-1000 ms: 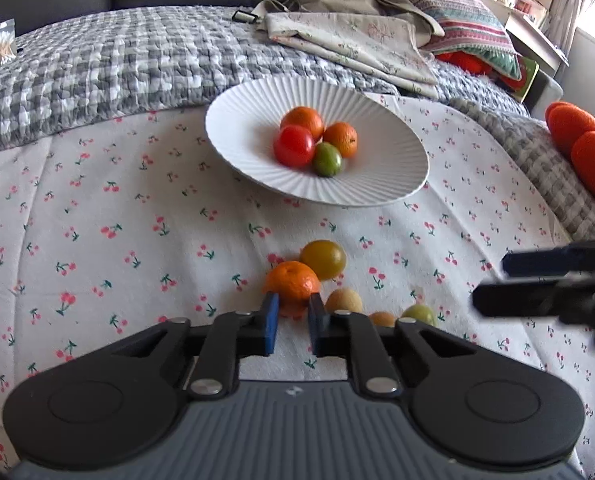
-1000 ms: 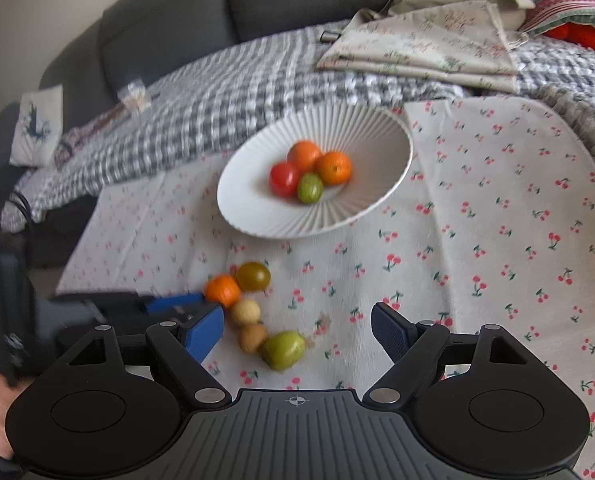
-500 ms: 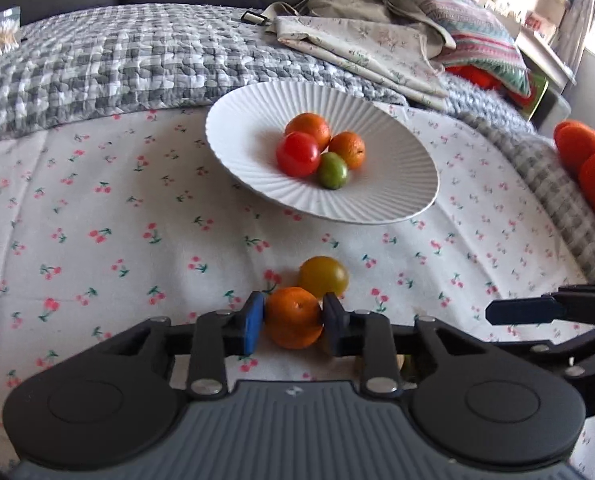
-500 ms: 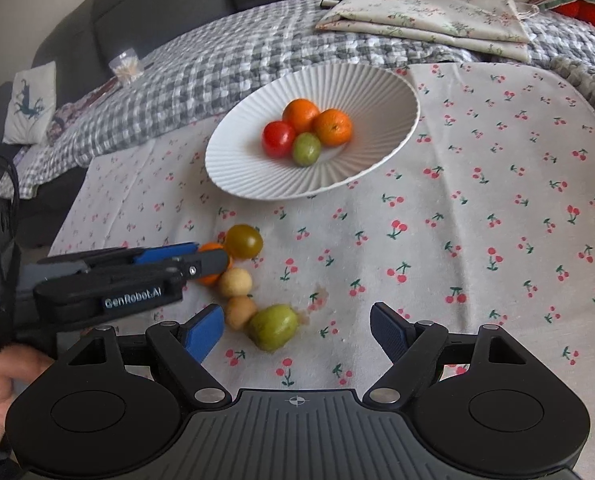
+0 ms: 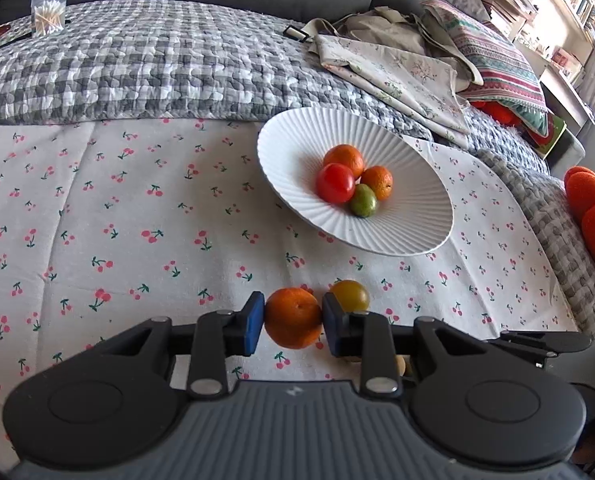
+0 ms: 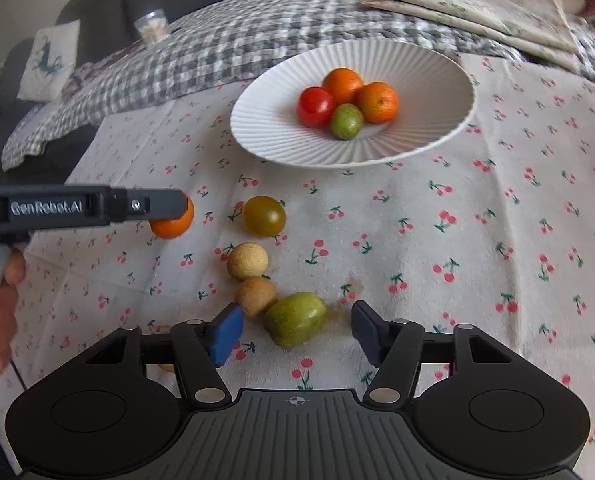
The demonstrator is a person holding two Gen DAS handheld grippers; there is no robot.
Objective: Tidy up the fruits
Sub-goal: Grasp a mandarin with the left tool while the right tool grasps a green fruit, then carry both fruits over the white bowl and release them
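Now the orange (image 5: 293, 318) sits clamped between the left fingers (image 5: 254, 322).

Two low wrist views angled down across the cherry-print cloth (image 5: 137, 208), both facing the white plate (image 6: 437, 80) (shared).

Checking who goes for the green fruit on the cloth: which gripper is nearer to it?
Right. The right gripper straddles the green fruit, pads not yet touching. The left gripper is off beside it, shut on an orange.
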